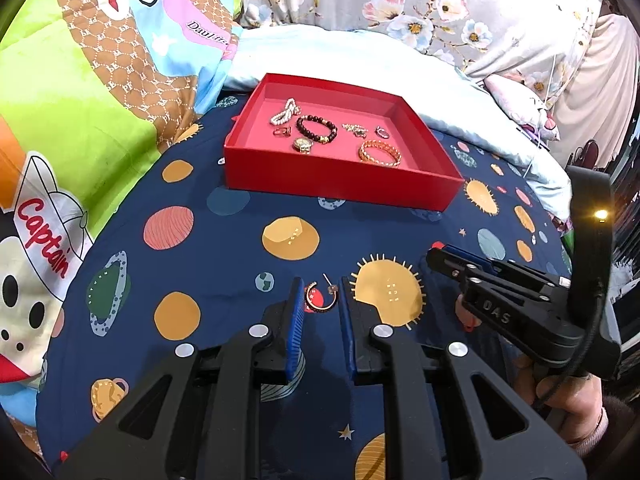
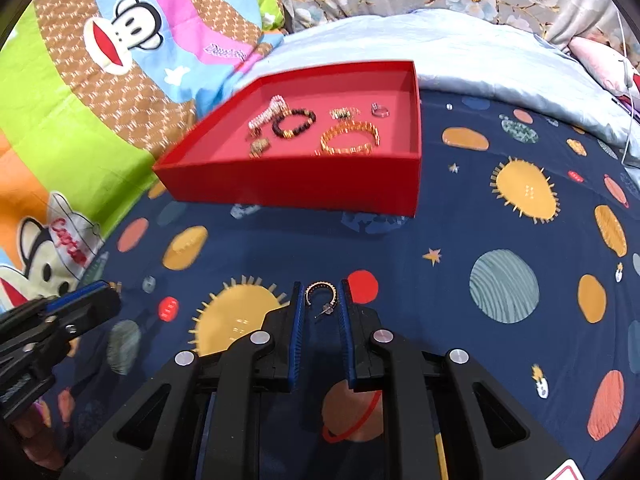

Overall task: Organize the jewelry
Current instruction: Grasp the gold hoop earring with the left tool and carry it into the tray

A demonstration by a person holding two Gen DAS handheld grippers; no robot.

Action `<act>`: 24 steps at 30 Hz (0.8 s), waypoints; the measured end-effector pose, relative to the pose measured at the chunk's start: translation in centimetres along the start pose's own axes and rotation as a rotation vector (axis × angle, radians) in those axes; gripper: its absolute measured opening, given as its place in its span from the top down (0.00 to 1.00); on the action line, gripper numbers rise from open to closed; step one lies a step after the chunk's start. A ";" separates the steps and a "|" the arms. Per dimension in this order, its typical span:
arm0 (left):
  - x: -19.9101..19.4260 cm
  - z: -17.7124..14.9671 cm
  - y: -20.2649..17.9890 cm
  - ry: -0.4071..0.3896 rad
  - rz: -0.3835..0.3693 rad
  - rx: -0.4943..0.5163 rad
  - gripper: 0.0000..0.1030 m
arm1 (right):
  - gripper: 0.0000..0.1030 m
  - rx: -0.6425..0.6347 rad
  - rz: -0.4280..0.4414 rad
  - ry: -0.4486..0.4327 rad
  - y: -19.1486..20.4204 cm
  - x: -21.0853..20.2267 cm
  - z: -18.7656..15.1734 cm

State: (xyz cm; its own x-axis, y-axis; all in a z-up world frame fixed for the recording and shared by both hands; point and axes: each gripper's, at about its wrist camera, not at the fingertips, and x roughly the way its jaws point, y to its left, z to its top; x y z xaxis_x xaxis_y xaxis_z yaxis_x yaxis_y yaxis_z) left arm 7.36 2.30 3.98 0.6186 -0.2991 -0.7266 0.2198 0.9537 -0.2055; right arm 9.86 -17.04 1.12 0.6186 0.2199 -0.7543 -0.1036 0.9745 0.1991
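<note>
Nearest each camera a small gold hoop earring lies between spread jaws: one hoop earring (image 1: 322, 297) between the blue pads of the left gripper (image 1: 320, 294), a second earring (image 2: 322, 296) between those of the right gripper (image 2: 321, 294). Neither pair of jaws is clearly pinching; a gap shows on each side. Both earrings appear to rest on the planet-print bedspread (image 1: 224, 248), toward the bed's near edge. The red box (image 1: 340, 182) sits farther back, already holding bracelets and rings. The step in hand looks like pickup of the last loose pieces; next, each pair of jaws must close gently on its thin hoop, lift, and carry it over the box's front wall.
</note>
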 end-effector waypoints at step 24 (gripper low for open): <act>1.7 16.8 -3.0 -0.157 -0.027 0.119 0.84 | 0.85 -0.041 0.057 -0.256 -1.3 -4.8 15.5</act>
State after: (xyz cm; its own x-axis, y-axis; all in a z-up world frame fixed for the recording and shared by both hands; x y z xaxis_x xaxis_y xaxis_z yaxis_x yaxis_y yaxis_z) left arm 20.40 -1.59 14.39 0.7194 -0.3350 -0.6085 0.3202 0.9373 -0.1376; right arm 19.10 -20.06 14.24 0.7873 0.2613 -0.5584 -0.1727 0.9630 0.2071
